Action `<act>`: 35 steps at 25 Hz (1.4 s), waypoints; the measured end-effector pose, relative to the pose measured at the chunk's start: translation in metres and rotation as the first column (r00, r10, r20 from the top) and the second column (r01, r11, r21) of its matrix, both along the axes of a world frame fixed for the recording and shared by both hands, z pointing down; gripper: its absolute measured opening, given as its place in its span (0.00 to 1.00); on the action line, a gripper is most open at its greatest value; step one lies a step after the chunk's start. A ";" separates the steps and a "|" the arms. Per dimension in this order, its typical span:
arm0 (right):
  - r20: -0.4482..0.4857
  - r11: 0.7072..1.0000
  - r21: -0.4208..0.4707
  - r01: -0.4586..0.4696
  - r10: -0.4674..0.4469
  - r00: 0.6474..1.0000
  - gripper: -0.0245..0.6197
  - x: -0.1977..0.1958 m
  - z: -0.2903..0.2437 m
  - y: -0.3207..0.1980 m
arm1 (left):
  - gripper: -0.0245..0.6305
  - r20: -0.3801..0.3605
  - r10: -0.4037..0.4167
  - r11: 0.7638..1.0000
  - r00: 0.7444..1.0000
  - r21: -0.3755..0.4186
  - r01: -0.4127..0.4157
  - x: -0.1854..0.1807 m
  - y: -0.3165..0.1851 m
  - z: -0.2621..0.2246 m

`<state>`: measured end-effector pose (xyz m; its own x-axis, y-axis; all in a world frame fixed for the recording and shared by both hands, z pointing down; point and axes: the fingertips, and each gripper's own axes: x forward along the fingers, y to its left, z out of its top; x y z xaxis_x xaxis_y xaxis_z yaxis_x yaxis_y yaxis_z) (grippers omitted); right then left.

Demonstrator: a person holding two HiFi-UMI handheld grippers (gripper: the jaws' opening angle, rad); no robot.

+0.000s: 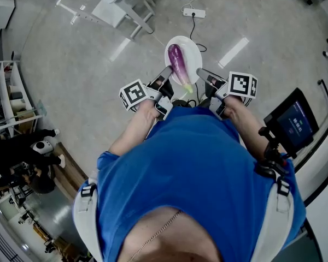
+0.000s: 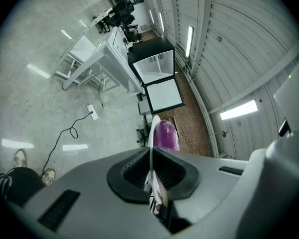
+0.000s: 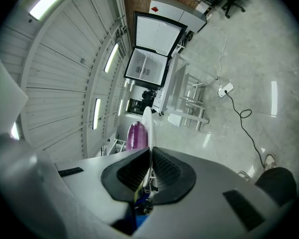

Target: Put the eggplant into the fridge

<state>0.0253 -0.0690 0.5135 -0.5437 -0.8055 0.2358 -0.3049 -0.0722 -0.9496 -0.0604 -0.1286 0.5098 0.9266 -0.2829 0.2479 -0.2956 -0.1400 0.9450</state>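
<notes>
the left gripper (image 1: 165, 75) and right gripper (image 1: 203, 74) were each clamped on the rim of the plate (image 1: 193, 55) carrying the eggplant (image 1: 179, 63).

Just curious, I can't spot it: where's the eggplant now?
The eggplant lies on a white plate, top centre of the head view, gripped by the left claw and right claw.

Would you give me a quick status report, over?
Status: left tongs and right tongs shut on plate rim. Eggplant lying on plate. Fridge open ahead. Power strip and cable on floor ahead.
</notes>
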 end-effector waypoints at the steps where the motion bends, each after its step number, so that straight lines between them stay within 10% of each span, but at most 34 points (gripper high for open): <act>1: 0.005 1.000 0.001 0.001 -0.001 1.000 0.06 0.000 0.000 0.000 | 0.07 -0.001 -0.002 1.000 1.000 0.000 0.002 0.000 0.000 0.000; 35: 0.012 0.999 -0.039 0.016 -0.015 1.000 0.05 -0.001 0.009 -0.001 | 0.07 -0.010 -0.027 0.999 1.000 -0.029 0.027 -0.003 0.002 0.009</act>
